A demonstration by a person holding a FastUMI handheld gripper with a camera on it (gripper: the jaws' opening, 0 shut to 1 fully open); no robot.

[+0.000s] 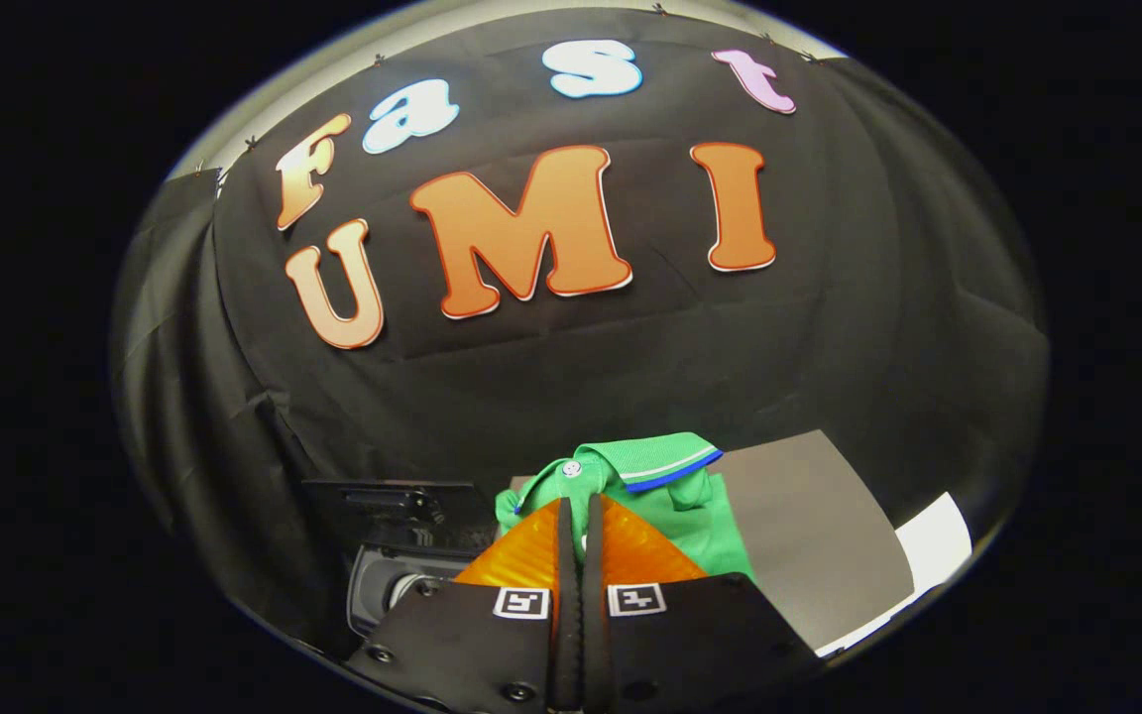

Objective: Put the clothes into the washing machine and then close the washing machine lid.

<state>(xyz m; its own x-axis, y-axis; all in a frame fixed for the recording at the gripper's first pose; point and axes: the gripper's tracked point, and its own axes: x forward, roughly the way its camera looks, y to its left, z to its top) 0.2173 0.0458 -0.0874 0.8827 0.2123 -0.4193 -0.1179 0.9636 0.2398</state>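
- Gripper view: a grey board [809, 535] is seen lying to the right of the fingers, with a white sheet [933, 543] at its far right edge.
- A washing machine [388, 585], grey and dark, is seen low on the left, just beside the left finger; its black lid [388, 496] is raised behind it.
- Black cloth is hung as the wall beyond everything.
- One garment is counted: a green polo shirt [690, 506] with a striped collar and one pale button.
- Two orange fingers [521, 555] are counted on the gripper [581, 516], each with one square marker at its base.
- The fingers are pressed close together, and a fold of the green polo shirt appears to be pinched between their tips.
- The rest of the shirt is bunched just ahead of the tips and spread to their right, over the near left part of the grey board.
- The shirt is held apart from the washing machine, to its right.
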